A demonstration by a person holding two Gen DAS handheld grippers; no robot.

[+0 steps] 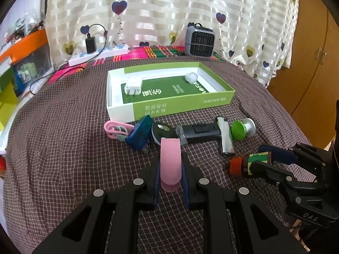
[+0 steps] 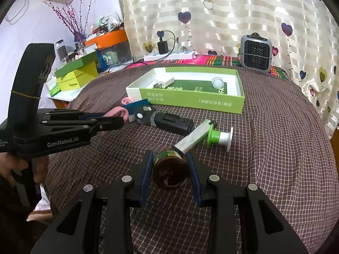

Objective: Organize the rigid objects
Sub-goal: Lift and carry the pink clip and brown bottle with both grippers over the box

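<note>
My left gripper [image 1: 170, 164] is shut on a flat pink clip [image 1: 170, 160], held above the checked cloth; it also shows in the right wrist view [image 2: 114, 114]. My right gripper [image 2: 169, 169] is shut on a small brown bottle [image 2: 170, 170] with a red cap [image 1: 235, 166], lying on its side. An open green and white box [image 1: 169, 103] holds a white charger [image 1: 134, 85] and a white ball [image 1: 191, 77]. In front of it lie a pink clip [image 1: 116, 129], a blue plug [image 1: 139, 134], a black device [image 1: 199, 132], a silver lighter [image 1: 225, 136] and a green knob [image 1: 242, 128].
A grey heater [image 1: 200, 40] and a white power strip [image 1: 99, 55] stand at the back by the curtain. Stacked boxes [image 2: 74, 74] and an orange-lidded bin [image 1: 27, 53] sit at the left. A wooden cabinet [image 1: 313, 74] is at the right.
</note>
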